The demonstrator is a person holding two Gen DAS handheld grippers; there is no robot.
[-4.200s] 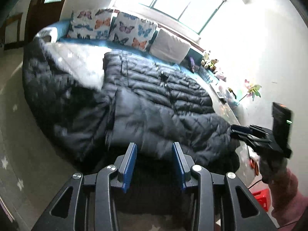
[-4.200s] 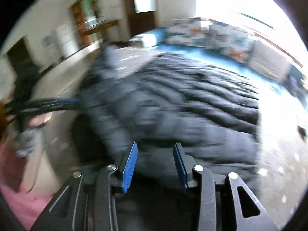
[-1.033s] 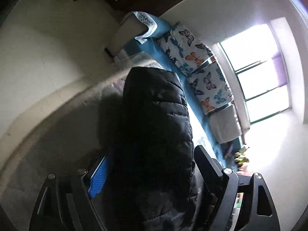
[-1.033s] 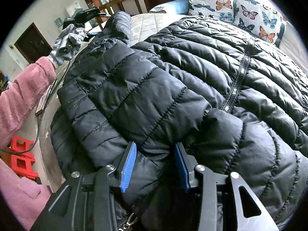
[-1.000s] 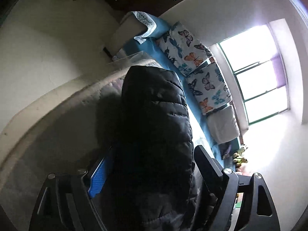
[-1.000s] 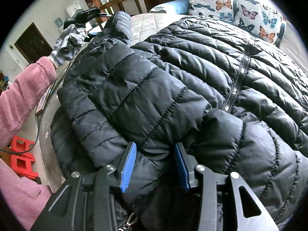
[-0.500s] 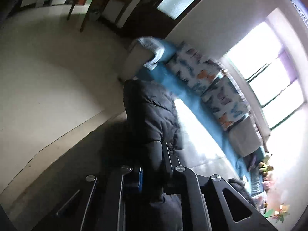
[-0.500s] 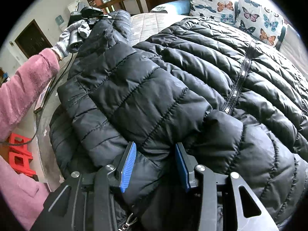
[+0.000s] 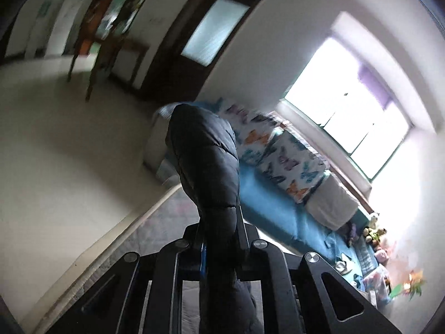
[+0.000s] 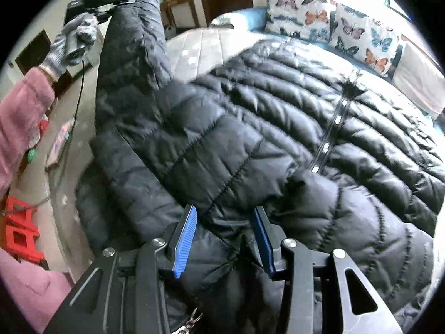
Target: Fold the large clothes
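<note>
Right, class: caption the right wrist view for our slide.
Left gripper lifts the black jacket's sleeve above the bed.

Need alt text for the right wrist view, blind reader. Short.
A black puffer jacket covers a bed, and the right gripper grips its near edge. At upper left, a gloved hand holds the left gripper, lifting one sleeve. Butterfly pillows line the far side.
</note>
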